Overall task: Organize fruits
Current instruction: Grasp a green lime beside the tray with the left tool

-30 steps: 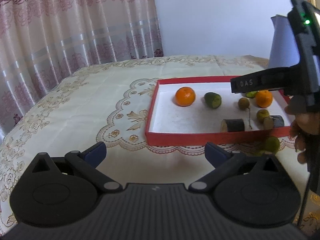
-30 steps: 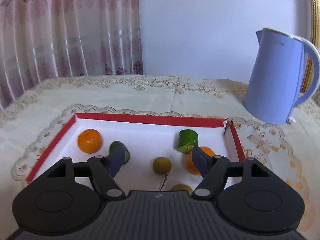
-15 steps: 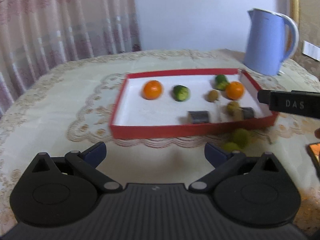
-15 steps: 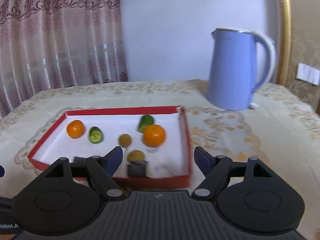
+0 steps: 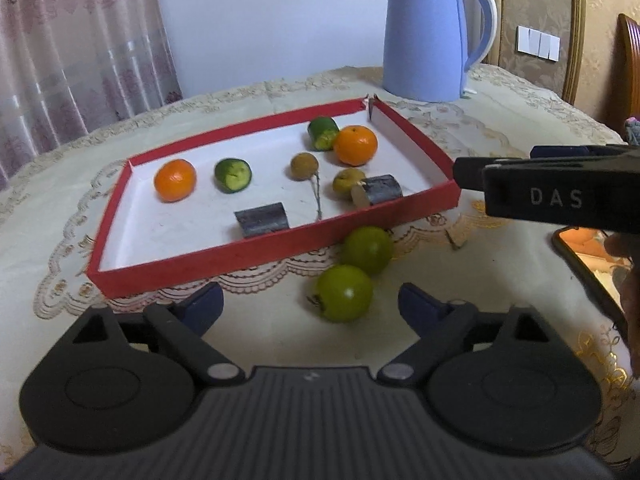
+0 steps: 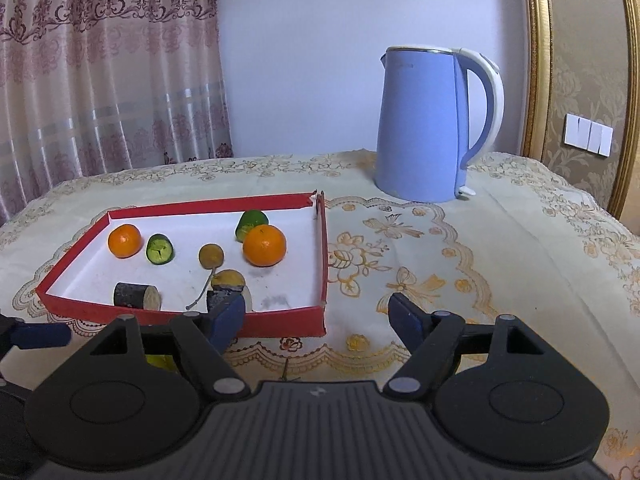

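Most fruit already sits in the red tray [image 5: 276, 242]; two green fruits [image 5: 345, 293] lie on the tablecloth just outside its near wall, left to go. Left gripper [image 5: 310, 302] spread, empty, near them; right gripper [image 6: 316, 316] also spread, empty.

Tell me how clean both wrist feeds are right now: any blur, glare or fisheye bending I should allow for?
Left wrist: sharp, soft even light; the red tray bows from fisheye, and the two green fruits cast faint shadows. Right wrist: sharp too; the blue kettle shows no harsh glare, and the gold frame curves at the edge.
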A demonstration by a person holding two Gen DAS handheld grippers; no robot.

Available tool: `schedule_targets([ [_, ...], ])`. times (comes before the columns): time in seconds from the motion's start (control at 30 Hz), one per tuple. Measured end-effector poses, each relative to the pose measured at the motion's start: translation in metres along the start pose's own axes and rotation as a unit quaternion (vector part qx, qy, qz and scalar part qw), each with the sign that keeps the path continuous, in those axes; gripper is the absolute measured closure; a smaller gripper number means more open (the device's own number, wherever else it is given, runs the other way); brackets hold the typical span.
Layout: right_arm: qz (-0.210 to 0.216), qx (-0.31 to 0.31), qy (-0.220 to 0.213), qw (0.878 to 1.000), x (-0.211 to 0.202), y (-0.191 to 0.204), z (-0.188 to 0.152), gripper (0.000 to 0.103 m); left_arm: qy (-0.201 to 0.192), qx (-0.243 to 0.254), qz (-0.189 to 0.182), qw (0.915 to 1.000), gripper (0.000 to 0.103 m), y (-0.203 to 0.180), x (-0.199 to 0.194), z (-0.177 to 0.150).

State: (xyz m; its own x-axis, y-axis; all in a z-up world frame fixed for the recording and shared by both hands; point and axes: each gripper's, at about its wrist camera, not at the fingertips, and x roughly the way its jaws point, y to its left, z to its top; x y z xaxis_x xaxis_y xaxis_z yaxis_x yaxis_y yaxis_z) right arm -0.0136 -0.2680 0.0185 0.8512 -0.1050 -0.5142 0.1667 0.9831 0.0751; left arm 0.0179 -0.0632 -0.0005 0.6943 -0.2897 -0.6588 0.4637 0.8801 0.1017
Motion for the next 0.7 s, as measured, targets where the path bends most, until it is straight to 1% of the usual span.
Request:
schedule_targets([
  [0.13,0.002,-0.003,-0.001,1.000,-0.001,0.001,-0.001,0.024,0.002,0.005,-0.001,1.0000,0.011,-0.003,0.007,0.003],
  [0.23,0.002,-0.006,0.000,1.000,-0.001,0.002,-0.002,0.024,0.008,0.009,-0.002,0.9999,0.016,-0.005,0.012,0.005],
  [0.27,0.003,-0.006,-0.001,1.000,-0.001,0.002,-0.003,0.024,0.010,0.011,-0.002,0.9999,0.019,-0.006,0.012,0.006],
  [0.3,0.005,-0.004,-0.001,1.000,-0.001,0.002,-0.003,0.024,0.012,0.014,-0.001,0.9998,0.024,-0.007,0.014,0.007],
  [0.33,0.005,-0.002,0.000,1.000,-0.001,0.001,-0.004,0.024,0.014,0.015,0.000,0.9998,0.027,-0.008,0.015,0.007],
  [0.37,0.005,-0.001,0.001,1.000,0.000,0.000,-0.004,0.024,0.018,0.016,0.000,0.9997,0.036,-0.009,0.018,0.007],
  [0.4,0.004,-0.001,0.001,1.000,0.000,-0.001,-0.004,0.024,0.022,0.015,-0.001,0.9996,0.050,-0.009,0.019,0.007],
  [0.43,0.003,-0.001,0.001,1.000,0.000,-0.001,-0.004,0.024,0.028,0.011,-0.006,0.9995,0.055,-0.008,0.021,0.007],
  [0.47,0.003,-0.001,0.001,1.000,0.000,-0.002,-0.003,0.024,0.033,0.005,-0.018,0.9993,0.064,-0.007,0.022,0.007],
  [0.5,0.002,0.000,0.001,1.000,0.000,-0.003,-0.004,0.024,0.039,-0.003,-0.031,0.9988,0.068,-0.005,0.023,0.007],
  [0.57,0.002,0.000,0.000,1.000,-0.001,-0.004,-0.004,0.024,0.038,-0.010,-0.033,0.9987,0.069,-0.004,0.023,0.007],
  [0.7,0.003,0.002,0.002,1.000,0.000,-0.004,-0.005,0.024,0.038,-0.010,-0.033,0.9987,0.071,-0.004,0.019,0.006],
])
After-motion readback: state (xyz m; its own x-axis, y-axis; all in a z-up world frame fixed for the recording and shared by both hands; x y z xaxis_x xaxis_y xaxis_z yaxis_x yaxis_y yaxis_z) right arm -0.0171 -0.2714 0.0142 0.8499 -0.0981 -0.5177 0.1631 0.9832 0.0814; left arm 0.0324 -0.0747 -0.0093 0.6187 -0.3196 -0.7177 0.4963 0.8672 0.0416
